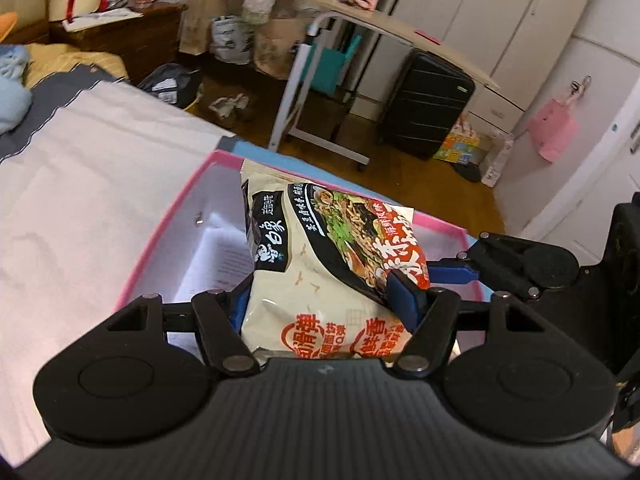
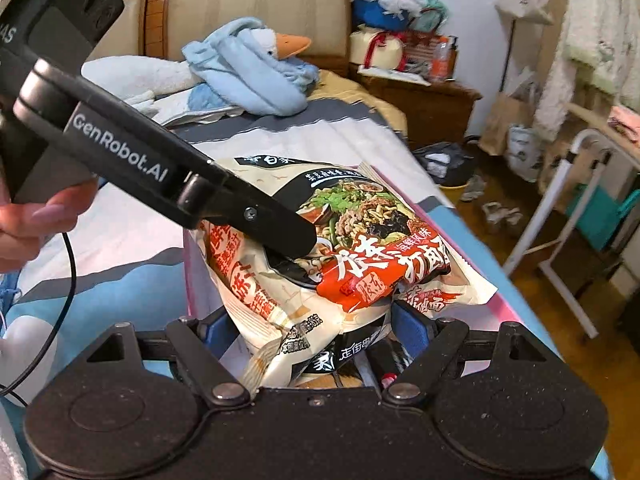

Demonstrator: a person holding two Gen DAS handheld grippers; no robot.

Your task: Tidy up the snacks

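A large cream, black and red noodle multi-pack (image 1: 320, 264) hangs over a pink-rimmed box (image 1: 168, 224) with a white inside. My left gripper (image 1: 322, 300) is shut on its near end, blue pads pressing both sides. A blue finger of my right gripper (image 1: 456, 272) touches the pack's right corner. In the right wrist view the same pack (image 2: 360, 248) is crumpled between the blue pads of my right gripper (image 2: 314, 328), which is shut on it. The left gripper's black finger (image 2: 280, 228) lies across the pack's top. The box rim (image 2: 502, 308) shows beneath.
The box sits on a bed with a white, grey and blue cover (image 1: 80, 184). A plush goose (image 2: 256, 64) lies near the headboard. Beyond the bed edge stand a rolling side table (image 1: 400, 28) and a black suitcase (image 1: 424, 108) on the wooden floor. A hand (image 2: 36, 216) holds the left gripper.
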